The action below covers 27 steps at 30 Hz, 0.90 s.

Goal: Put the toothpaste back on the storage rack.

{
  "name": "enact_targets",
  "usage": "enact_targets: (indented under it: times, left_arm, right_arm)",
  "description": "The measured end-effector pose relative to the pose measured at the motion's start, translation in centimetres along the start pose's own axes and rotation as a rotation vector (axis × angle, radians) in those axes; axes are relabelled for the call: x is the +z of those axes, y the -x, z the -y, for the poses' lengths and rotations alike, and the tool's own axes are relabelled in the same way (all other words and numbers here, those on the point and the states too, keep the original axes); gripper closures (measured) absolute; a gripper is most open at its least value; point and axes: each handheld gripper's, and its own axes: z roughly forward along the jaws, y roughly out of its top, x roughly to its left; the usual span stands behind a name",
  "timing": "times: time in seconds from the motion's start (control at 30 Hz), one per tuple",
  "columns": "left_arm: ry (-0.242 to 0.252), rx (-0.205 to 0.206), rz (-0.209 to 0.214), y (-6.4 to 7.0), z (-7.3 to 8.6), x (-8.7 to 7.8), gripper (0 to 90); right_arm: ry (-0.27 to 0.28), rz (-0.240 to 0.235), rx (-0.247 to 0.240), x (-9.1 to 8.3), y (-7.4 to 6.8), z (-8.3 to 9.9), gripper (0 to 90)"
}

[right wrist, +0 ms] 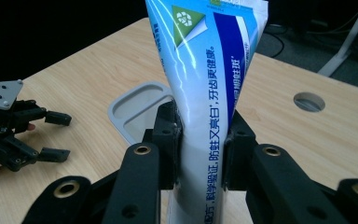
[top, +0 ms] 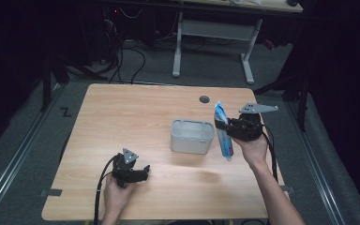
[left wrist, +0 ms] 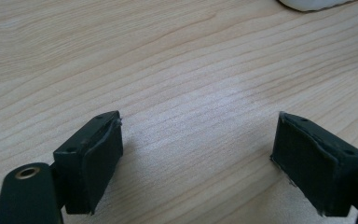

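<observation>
Toothpaste tube (top: 223, 131) sits pinched in your right hand-held gripper (top: 232, 126), just to the right of the grey bin (top: 192, 136) near the middle of the worktop (top: 136, 117). Tube is blue and white, crimped flat end pointing away from you, the other end hanging toward you below the jaws.

Step in hand, as it reads: carry the tube over the bin and drop it in. To do it well:
- Lift first, so the low end clears the bin's near rim before you cross leftward.
- Centre the tube over the opening, long axis along the bin's longer side.
- Lower before you release; a high drop may bounce the tube off the rim.
- Keep the pinch firm; the tube is soft and glossy and could slide.

Right hand-held gripper (right wrist: 200, 149): jaws closed against the tube (right wrist: 209, 93) about its middle, pads (right wrist: 170, 135) pressing both sides, the body slightly squeezed between them. Bin (right wrist: 135, 109) lies just beyond, empty as far as can be seen.

Left hand-held gripper (top: 133, 172): low over the front left of the worktop, well apart from the bin. In its own view the jaws stand spread wide, holding nothing, bare wood (left wrist: 177, 70) between them. Leave it parked there, out of the crossing path.
</observation>
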Motion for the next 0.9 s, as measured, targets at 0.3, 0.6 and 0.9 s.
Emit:
enact_targets:
  times: [0.3, 0.6, 0.9]
  left_arm:
    - [0.000, 0.004, 0.003, 0.0, 0.0, 0.0, 16.6]
    - [0.000, 0.004, 0.003, 0.0, 0.0, 0.0, 16.7]
    - [0.001, 0.006, 0.006, 0.0, 0.0, 0.0, 16.7]
  right_arm:
    - [0.012, -0.022, -0.023, 0.6, -0.6, -1.8, 71.9]
    - [-0.007, -0.023, -0.054, 1.1, -1.0, -3.2, 71.9]
    - [0.018, -0.034, -0.056, 1.8, -1.0, -4.6, 71.8]
